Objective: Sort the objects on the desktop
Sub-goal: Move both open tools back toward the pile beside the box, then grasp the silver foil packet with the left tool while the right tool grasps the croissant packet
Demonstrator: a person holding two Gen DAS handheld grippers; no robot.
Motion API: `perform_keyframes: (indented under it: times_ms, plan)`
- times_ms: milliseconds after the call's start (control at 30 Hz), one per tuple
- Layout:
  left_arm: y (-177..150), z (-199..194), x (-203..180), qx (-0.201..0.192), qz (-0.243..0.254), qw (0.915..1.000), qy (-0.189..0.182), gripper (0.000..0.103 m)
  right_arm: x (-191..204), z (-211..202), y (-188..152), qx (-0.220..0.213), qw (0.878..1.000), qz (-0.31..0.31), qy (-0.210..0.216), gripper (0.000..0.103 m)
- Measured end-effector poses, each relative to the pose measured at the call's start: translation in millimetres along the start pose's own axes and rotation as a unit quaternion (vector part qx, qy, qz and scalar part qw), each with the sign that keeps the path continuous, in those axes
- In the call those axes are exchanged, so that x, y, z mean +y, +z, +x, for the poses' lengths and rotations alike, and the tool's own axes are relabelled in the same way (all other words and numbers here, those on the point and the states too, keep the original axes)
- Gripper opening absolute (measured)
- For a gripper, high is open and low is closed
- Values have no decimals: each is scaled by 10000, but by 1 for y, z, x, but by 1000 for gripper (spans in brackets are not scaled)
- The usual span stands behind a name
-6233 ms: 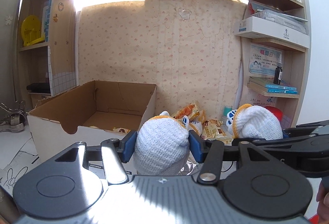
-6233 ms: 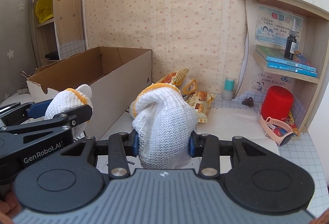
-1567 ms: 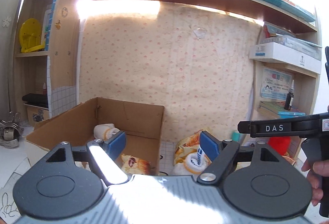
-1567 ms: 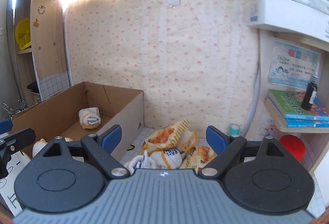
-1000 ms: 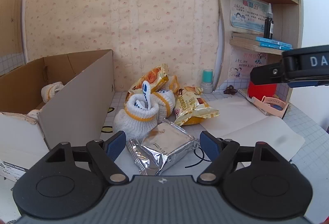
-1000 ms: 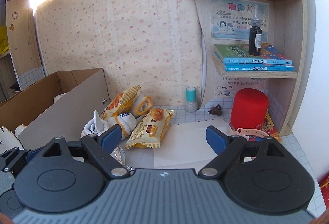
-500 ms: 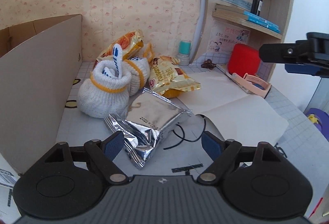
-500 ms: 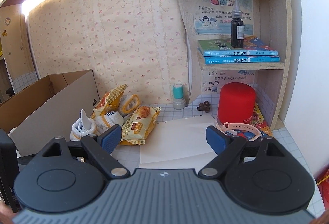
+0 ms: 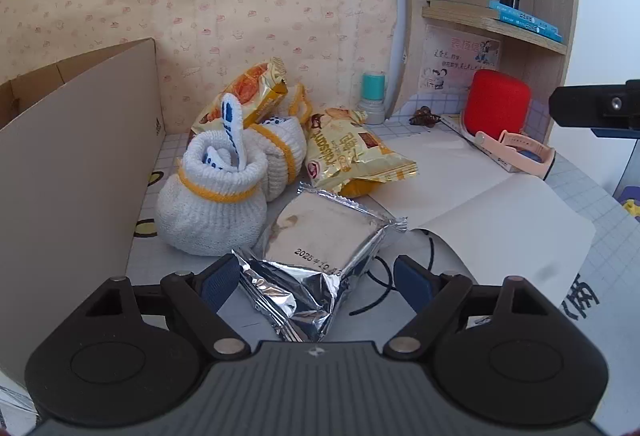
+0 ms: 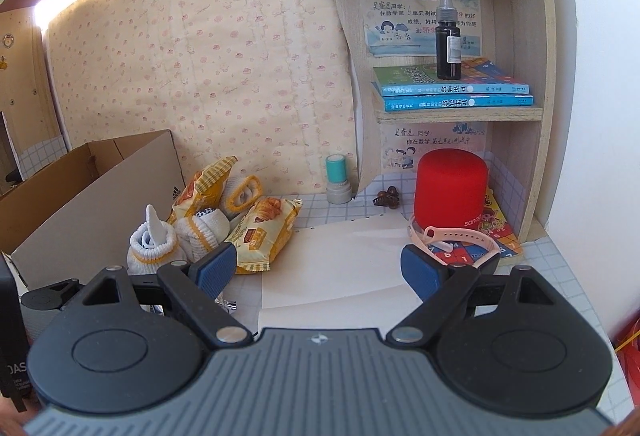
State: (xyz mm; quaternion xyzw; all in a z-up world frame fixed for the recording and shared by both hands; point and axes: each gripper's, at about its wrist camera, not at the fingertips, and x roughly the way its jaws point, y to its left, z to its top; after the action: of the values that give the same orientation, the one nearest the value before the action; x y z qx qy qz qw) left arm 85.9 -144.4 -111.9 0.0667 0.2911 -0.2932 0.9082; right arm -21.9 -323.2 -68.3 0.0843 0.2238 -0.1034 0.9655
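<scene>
A silver foil packet (image 9: 320,236) lies on the desk with its near end between the jaws of my left gripper (image 9: 316,276), which is open, its pads clear of the foil. Behind the packet sit two white knitted sock bundles (image 9: 212,203) with yellow trim and two yellow snack bags (image 9: 348,155). My right gripper (image 10: 319,270) is open and empty above a white paper sheet (image 10: 340,260). From the right wrist the snack bag (image 10: 264,232) and sock bundles (image 10: 154,244) lie ahead to the left.
An open cardboard box (image 9: 80,155) walls off the left side. A red cylinder (image 10: 452,187), a pink watch strap (image 10: 460,236) and a teal stamp (image 10: 336,179) stand at the back right under a shelf of books. A black cord (image 9: 380,292) lies beside the packet.
Both grippers held sock bundles earlier and are now empty. Over the last second my left gripper sank forward onto the silver packet, which now lies between its jaws. The right gripper barely moved.
</scene>
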Motion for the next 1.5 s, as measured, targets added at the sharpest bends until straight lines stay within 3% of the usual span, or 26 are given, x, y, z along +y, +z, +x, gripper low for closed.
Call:
perform_keyframes:
  times_ms: [67, 133, 333, 600, 767, 800, 833, 867, 900, 1233, 1500]
  plan:
    - [-2, -10, -4, -64, 26, 9982, -588, 88, -2, 0, 0, 0, 10000, 22, -16, 87]
    - [-4, -18, -14, -103, 113, 9967, -802, 88, -4, 0, 0, -5, 10000, 47, -41, 87]
    - [6, -15, -16, -245, 36, 9996, -125, 89, -10, 1, -3, 3, 9999, 103, -53, 87]
    - [20, 24, -18, 281, 516, 9983, -39, 89, -14, 1, -5, 11, 9999, 158, -54, 87]
    - [22, 35, -18, 344, 593, 9976, -52, 90, -17, 2, -6, 15, 9998, 188, -67, 87]
    - [22, 36, -18, 342, 573, 9978, -63, 88, -18, 2, -6, 19, 9998, 202, -67, 87]
    - [22, 36, -19, 319, 561, 9979, -43, 76, -19, 3, -6, 23, 9997, 213, -67, 87]
    - [22, 34, -21, 260, 571, 9980, 9, 66, -20, 3, -6, 29, 9997, 223, -78, 87]
    - [23, 33, -22, 275, 544, 9981, 71, 63, -20, 3, -6, 30, 9997, 227, -88, 87]
    - [-6, -9, -16, 147, 164, 9996, 173, 63, -20, 16, -9, 228, 9995, 207, -88, 87]
    - [-22, -37, -9, 65, 35, 9993, 369, 63, 18, 69, 0, 531, 9983, -153, 182, 87]
